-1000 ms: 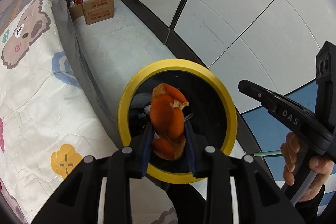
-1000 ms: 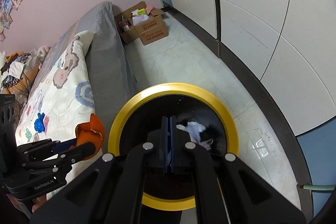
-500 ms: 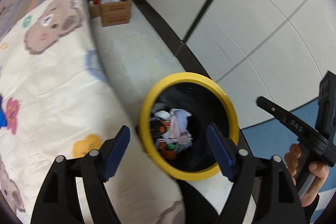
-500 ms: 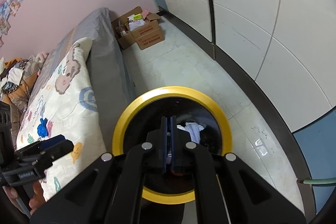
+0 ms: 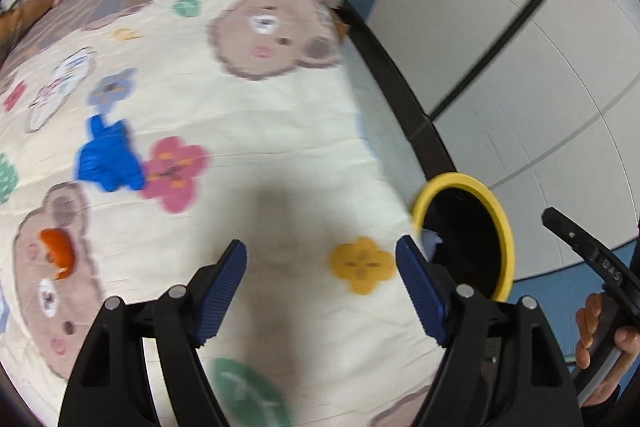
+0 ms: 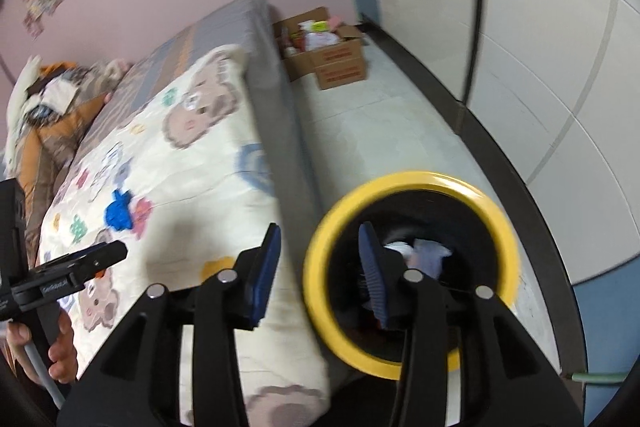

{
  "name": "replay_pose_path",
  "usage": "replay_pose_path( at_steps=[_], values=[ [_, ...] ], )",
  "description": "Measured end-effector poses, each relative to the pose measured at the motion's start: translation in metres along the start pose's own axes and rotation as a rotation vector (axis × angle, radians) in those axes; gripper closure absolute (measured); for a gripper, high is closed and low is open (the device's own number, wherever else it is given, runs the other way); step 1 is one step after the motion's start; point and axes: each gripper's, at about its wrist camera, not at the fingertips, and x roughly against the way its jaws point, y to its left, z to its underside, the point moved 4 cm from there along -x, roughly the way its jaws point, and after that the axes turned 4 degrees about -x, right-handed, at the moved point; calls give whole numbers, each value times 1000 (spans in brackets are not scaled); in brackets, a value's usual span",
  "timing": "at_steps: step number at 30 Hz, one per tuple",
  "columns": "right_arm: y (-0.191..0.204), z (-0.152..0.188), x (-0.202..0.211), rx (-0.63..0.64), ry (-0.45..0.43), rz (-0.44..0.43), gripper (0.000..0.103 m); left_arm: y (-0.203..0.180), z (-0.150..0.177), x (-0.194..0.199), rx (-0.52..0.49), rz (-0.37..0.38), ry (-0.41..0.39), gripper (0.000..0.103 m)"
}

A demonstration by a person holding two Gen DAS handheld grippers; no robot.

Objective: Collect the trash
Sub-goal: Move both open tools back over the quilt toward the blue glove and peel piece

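Note:
My left gripper (image 5: 320, 291) is open and empty above the cartoon quilt (image 5: 240, 155) on the bed. A crumpled blue scrap (image 5: 106, 159) and an orange peel piece (image 5: 58, 251) lie on the quilt to its left. The yellow-rimmed black bin (image 5: 496, 215) stands beside the bed at right, with white paper inside. My right gripper (image 6: 320, 267) is open and empty, straddling the bin's near rim (image 6: 316, 267) by the bed edge. The blue scrap also shows in the right wrist view (image 6: 119, 213). The left gripper shows at the left edge of the right wrist view (image 6: 76, 263).
An open cardboard box (image 6: 328, 55) of clutter sits on the tiled floor (image 6: 380, 131) beyond the bin. White wardrobe panels (image 6: 540, 27) line the right side. Clothes and soft toys (image 6: 44, 107) pile at the bed's far end.
My left gripper opened, dropped the orange peel into the bin and swung left over the quilt. My right gripper opened from shut and shifted left over the bin's rim.

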Motion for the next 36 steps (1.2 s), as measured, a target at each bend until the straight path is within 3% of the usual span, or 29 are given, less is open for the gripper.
replay_pose_path(
  at_steps=[18,26,36],
  values=[
    [212,-2,-71,264,109,-145,54,190,30,24,224,-190,0,29],
    [275,6,-118,337,174,-166,54,232,41,17,290,-196,16,29],
    [325,22,-168,391,245,-174,53,254,47,-1,312,-182,43,29]
  ],
)
